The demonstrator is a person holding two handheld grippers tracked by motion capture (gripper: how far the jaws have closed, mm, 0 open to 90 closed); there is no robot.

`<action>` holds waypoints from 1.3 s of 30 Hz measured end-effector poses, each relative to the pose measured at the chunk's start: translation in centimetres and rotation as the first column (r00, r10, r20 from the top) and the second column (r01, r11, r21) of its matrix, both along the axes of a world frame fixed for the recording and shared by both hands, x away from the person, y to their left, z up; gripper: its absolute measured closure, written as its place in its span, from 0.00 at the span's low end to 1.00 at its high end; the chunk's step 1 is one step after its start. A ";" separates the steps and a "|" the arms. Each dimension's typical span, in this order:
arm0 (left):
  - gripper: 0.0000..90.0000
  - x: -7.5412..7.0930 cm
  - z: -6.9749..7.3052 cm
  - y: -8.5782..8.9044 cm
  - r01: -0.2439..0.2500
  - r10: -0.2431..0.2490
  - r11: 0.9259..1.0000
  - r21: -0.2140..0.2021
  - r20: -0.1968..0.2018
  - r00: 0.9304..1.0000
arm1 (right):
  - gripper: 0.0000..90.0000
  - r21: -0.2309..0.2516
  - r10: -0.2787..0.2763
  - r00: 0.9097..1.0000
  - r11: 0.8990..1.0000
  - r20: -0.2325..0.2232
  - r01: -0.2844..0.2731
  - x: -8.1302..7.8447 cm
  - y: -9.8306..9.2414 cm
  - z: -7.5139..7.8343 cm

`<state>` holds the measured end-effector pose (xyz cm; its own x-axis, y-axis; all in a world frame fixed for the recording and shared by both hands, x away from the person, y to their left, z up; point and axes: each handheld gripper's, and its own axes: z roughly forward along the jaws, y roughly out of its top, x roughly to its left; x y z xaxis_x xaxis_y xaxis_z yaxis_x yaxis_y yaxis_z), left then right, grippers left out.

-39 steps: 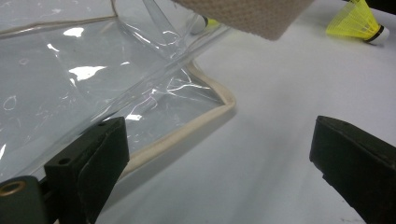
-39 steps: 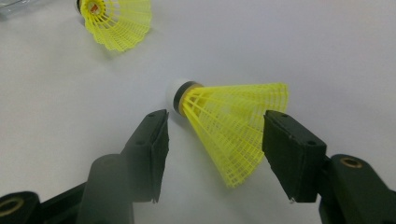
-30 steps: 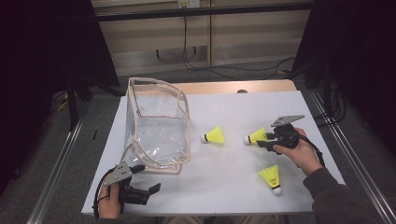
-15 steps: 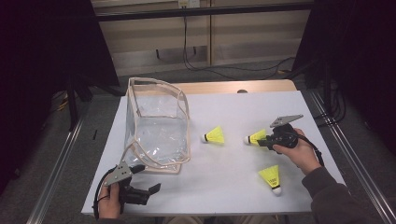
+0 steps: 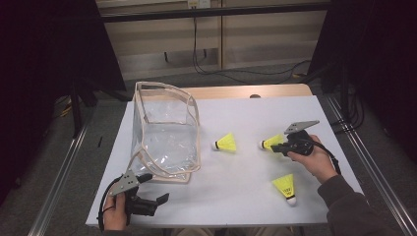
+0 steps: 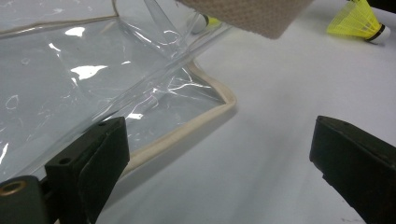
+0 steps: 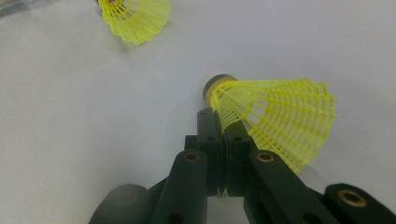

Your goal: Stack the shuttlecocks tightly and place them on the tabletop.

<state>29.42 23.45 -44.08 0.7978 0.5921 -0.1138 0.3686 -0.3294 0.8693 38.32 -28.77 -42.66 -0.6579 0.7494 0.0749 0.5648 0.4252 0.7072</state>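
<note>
The clear bag [image 5: 166,135] stands empty, while the right gripper [image 5: 276,146], jaws just closed, pinches a shuttlecock's [image 5: 271,142] skirt and the left gripper [image 5: 156,189] gapes.

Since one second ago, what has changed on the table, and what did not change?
The right gripper has just been closing and now pinches the skirt edge of one yellow shuttlecock. The left gripper rests open beside the clear bag as before. The other two shuttlecocks lie where they were.
</note>
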 end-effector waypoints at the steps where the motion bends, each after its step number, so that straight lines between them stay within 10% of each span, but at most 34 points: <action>1: 0.05 0.0 0.0 0.0 -0.001 0.001 1.000 0.000 -0.001 1.000 | 0.98 0.004 0.000 1.000 1.000 0.000 0.000 0.0 0.0 0.1; 39: 0.05 0.0 0.0 0.1 0.004 -0.004 1.000 -0.005 0.002 1.000 | 0.98 0.033 0.081 0.996 0.996 0.047 -0.082 1.6 3.2 2.1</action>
<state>29.39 23.56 -44.09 0.8003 0.5883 -0.1157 0.3658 -0.3263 0.8716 39.90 -25.61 -40.55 -0.7201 0.6904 0.0686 0.4958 0.4429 0.7470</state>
